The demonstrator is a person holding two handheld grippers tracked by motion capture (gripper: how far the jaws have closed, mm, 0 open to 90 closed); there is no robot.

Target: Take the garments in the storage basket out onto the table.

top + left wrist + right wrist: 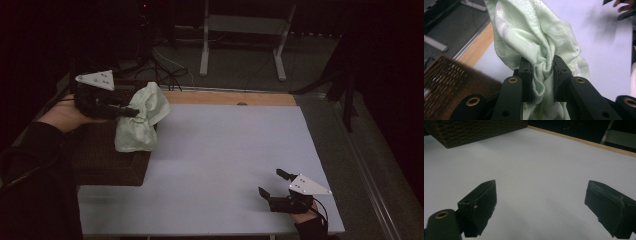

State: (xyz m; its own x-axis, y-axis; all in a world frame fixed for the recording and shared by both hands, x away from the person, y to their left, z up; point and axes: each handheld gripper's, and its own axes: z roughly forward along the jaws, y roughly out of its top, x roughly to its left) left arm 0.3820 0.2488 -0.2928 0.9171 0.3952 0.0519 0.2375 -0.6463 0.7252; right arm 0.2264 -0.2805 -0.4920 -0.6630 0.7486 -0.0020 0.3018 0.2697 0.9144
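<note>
A pale green cloth (pixel 138 117) is pinched in the left gripper (pixel 131 112) above the wicker basket (pixel 107 162) and is best carried clear of its rim, while the right gripper (pixel 272 186) rests spread over the white table (pixel 225 165).

The cloth (pixel 534 37) is pale green, with a faint pattern of rings and tiny dots woven into it. The basket (pixel 107 160) is dark brown with a woven, criss-cross look. The tabletop (pixel 225 165) is white, a little bluish in the dim light, and its far edge has a strip of light brown wood (pixel 230 98). The left hand-held gripper (pixel 541 72) is black with small brass-coloured rings. The right hand-held gripper (pixel 541 205) is black too. Each has a pale grey plate (pixel 96 79) dotted with small dark spots.
</note>
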